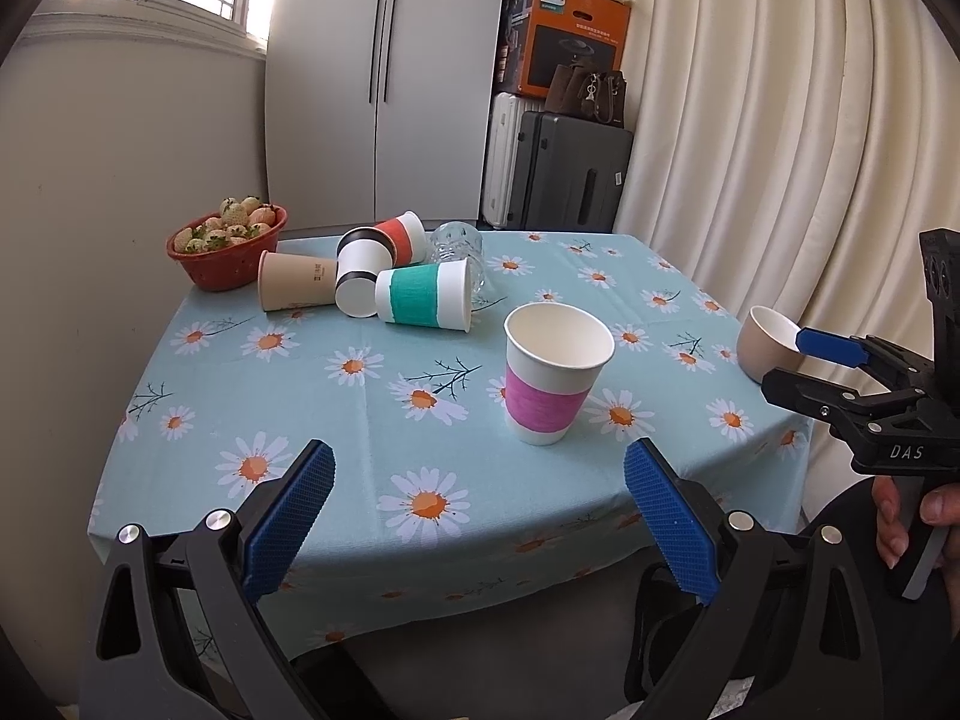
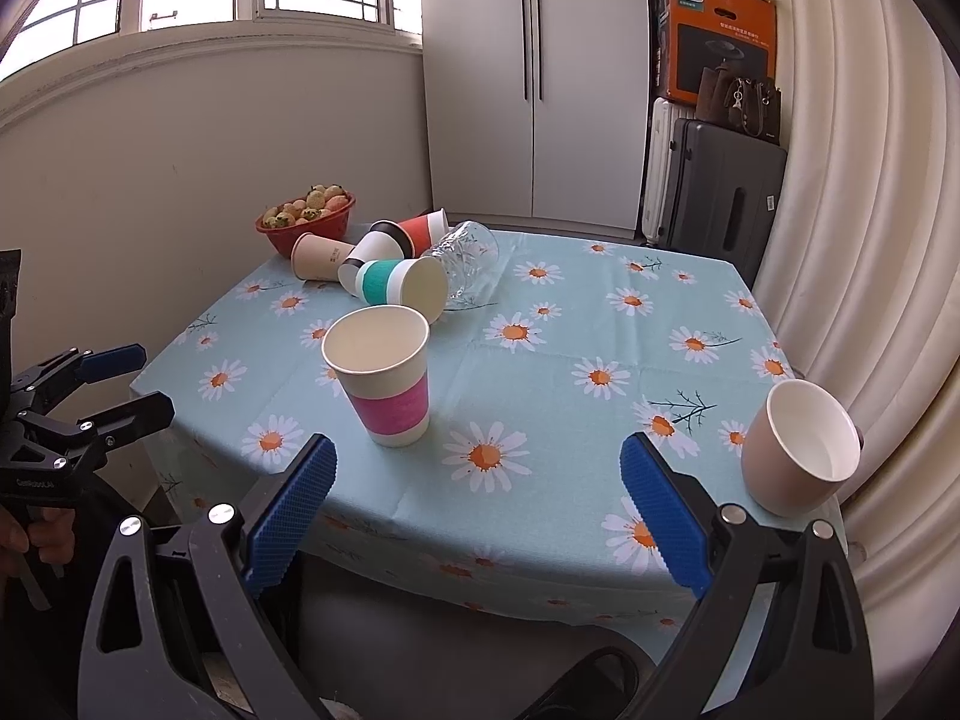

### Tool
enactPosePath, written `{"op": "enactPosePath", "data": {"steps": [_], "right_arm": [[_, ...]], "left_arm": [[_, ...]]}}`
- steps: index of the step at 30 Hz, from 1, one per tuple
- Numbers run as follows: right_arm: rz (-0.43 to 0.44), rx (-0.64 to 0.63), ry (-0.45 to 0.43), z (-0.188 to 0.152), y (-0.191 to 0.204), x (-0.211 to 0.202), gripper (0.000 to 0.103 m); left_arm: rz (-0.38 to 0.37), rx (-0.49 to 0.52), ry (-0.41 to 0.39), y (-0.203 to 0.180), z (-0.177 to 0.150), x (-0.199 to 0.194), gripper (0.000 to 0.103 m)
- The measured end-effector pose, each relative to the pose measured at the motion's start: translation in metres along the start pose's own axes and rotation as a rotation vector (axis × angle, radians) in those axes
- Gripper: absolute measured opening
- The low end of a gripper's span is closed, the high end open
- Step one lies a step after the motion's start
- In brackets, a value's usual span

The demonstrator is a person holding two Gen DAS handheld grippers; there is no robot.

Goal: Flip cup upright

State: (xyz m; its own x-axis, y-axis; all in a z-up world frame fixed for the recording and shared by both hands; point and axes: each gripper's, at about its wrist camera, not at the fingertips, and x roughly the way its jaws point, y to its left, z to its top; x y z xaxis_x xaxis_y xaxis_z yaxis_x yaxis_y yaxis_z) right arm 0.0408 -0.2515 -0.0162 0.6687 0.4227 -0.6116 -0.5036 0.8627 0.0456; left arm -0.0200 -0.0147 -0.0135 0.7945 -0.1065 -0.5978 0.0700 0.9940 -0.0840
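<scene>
A paper cup with a pink band [image 1: 555,375] [image 2: 384,375] stands upright on the daisy tablecloth [image 1: 372,420] [image 2: 570,324]. Behind it lie several cups on their sides: a green-banded cup [image 1: 426,297] [image 2: 402,285], a black-and-white cup [image 1: 363,273], a red-banded cup [image 1: 405,234], a tan paper cup [image 1: 297,279] [image 2: 318,255] and a clear glass [image 1: 459,249] [image 2: 465,252]. My left gripper [image 1: 480,516] is open and empty at the near table edge. My right gripper [image 2: 477,519] is open and empty, also seen at the right of the left wrist view [image 1: 786,369].
A tan ceramic cup [image 2: 798,447] [image 1: 768,342] stands at the table's right edge. A red basket of strawberries [image 1: 228,243] [image 2: 306,219] sits at the far left corner. Wardrobe, suitcases [image 1: 558,174] and curtain [image 2: 864,210] are behind.
</scene>
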Motion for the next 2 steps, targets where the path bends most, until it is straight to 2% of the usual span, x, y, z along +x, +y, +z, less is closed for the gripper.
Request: {"op": "enactPosePath", "data": {"steps": [2], "right_arm": [[-0.001,0.002,0.002,0.0005,-0.0001,0.0015,0.095]], "left_arm": [[0.003,0.005,-0.004,-0.0019,-0.0002,-0.0007,0.095]]}}
